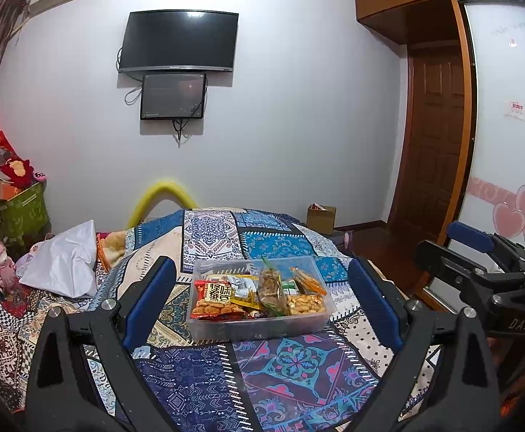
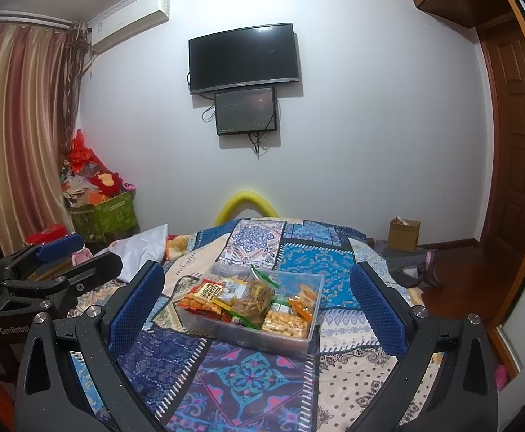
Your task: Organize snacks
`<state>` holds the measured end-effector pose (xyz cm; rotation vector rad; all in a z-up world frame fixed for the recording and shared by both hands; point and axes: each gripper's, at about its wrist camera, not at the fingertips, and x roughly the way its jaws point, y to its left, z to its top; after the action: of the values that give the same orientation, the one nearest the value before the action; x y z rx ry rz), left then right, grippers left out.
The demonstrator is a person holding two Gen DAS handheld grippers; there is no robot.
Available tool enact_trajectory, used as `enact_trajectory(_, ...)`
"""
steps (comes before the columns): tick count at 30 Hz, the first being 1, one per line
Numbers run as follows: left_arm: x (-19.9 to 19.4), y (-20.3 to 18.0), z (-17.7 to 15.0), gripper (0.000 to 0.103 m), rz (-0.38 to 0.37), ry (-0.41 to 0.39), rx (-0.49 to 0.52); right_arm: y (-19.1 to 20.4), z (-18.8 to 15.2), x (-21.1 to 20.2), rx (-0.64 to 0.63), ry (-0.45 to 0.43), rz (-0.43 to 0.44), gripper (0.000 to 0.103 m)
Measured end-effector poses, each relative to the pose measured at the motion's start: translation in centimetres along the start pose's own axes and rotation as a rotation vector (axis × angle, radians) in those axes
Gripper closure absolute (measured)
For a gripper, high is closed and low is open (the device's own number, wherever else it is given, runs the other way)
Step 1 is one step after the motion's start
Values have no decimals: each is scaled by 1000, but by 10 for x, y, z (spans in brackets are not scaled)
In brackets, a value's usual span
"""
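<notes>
Although both grippers hung wide open and held nothing, the snacks were already gathered inside one clear plastic box (image 1: 260,318), which stood on the patchwork bedspread (image 1: 291,370), so I judged the task to be close to its end or perhaps not yet started (the pictures alone could not decide this). No packet lay loose on the cover around the box. Inside the box I counted one red bag (image 1: 214,298) with large characters, one bag of pale nuts (image 1: 305,304), one bag of brown strips (image 1: 271,289) and one orange packet (image 1: 309,280); some smaller wrappers under them were too crowded to count. The left gripper (image 1: 260,300) and the right gripper (image 2: 257,297) each faced the box, with the box seen between their blue pads. Left of the box rested one white bag (image 1: 64,261). Behind the box, two dark screens (image 1: 179,41) hung on the wall.
</notes>
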<state>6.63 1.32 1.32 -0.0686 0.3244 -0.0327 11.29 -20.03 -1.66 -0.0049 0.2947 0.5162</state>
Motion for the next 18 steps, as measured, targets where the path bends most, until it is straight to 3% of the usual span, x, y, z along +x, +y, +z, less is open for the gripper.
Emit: enact_trajectory(18,2,1,0,6,-4,5,-3,3,2,5,-2,4,5,0)
